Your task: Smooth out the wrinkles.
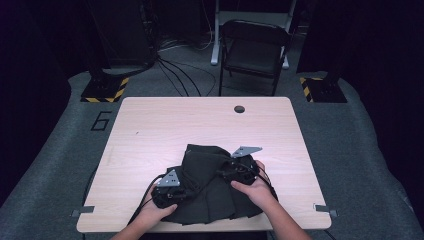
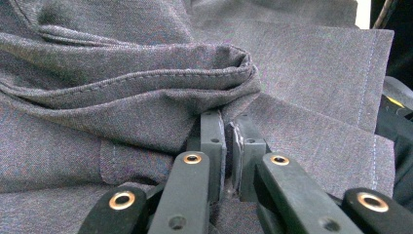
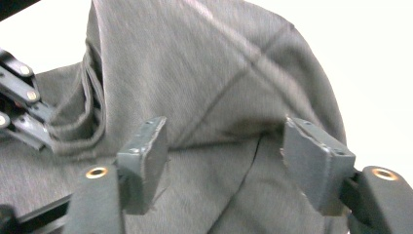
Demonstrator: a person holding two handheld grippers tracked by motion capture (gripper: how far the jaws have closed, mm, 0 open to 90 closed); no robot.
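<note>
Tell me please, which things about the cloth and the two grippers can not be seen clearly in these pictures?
- Cloth: what garment it is; bunched and dark in the high view, cut off by the edges in both gripper views.
- Left gripper: how much cloth sits between its shut jaws; folds cover the tips in its own view.
- Right gripper: in the high view, hand and plate hide the jaws.
- Table under the cloth: hidden.

A pale wooden desk (image 1: 150, 130) has a round hole (image 1: 239, 109) near its far edge. A dark garment (image 1: 210, 185), perhaps trousers, lies crumpled on its near half.
</note>
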